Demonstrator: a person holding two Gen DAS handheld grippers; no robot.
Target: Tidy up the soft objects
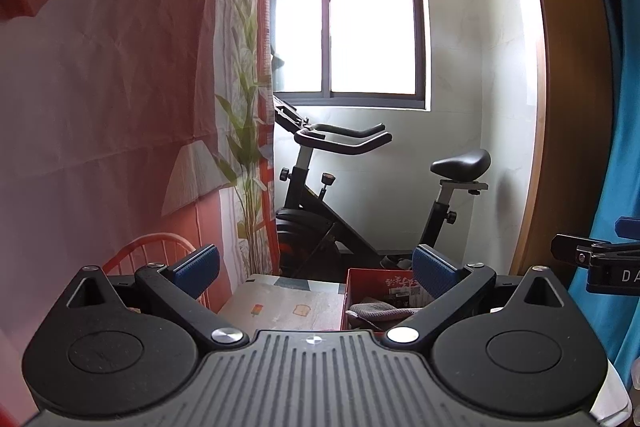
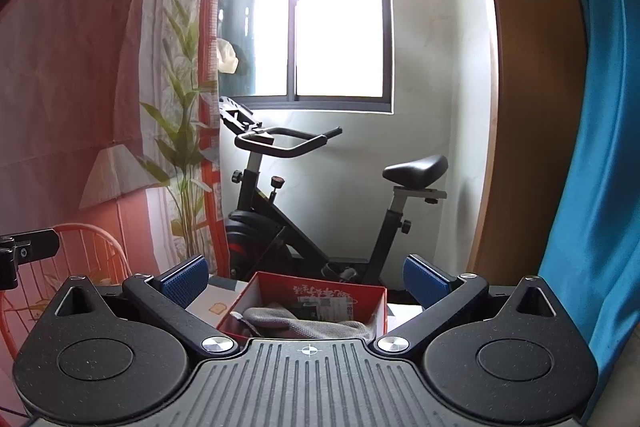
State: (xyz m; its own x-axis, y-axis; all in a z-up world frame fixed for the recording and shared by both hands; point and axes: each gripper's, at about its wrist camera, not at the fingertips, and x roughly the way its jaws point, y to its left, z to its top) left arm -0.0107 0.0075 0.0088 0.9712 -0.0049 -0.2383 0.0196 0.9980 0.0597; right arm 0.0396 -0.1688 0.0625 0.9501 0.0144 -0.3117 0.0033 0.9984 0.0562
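Both grippers, left [image 1: 316,273] and right [image 2: 306,281], are held spread and empty above the table [image 1: 280,301]. A grey cloth [image 2: 304,323] lies in the red box [image 2: 320,285]; its rim could be clipped in a low reach.

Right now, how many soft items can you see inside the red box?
1: a grey cloth lies crumpled in the red box, toward its near side. The gripper body hides the box's near edge, so more may be hidden.

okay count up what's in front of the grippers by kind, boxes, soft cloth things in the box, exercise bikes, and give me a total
Red box: 1
Grey cloth visible in the box: 1
Exercise bike: 1
Total: 3
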